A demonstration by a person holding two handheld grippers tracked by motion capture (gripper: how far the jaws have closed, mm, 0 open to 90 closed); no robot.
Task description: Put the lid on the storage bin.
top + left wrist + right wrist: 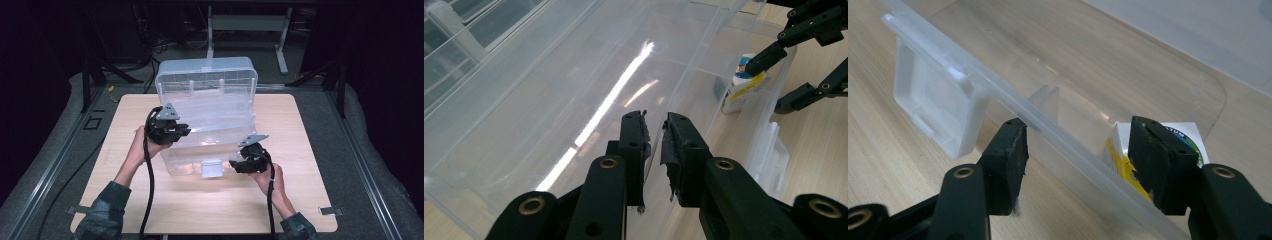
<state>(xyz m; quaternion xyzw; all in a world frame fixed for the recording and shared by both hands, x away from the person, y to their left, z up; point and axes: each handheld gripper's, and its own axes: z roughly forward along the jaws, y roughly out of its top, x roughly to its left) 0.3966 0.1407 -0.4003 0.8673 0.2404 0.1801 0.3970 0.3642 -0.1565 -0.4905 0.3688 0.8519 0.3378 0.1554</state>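
A clear plastic storage box (215, 150) stands on the wooden table, its lid (205, 80) tipped up at the back. My left gripper (182, 131) (655, 125) is shut on the box's thin left wall (704, 45), which runs between the pads. My right gripper (237, 162) (1075, 140) is open at the box's front right corner, one jaw outside the front wall (1073, 160) and the other inside. A small white and yellow carton (736, 92) (1118, 150) stands inside the box by that inner jaw. The right gripper (764, 86) also appears in the left gripper view.
A white latch tab (211, 169) (933, 110) hangs on the box's front wall, left of my right gripper. The light wooden table (150, 210) has bare room in front of the box and to both sides. Grey floor and metal rails surround the table.
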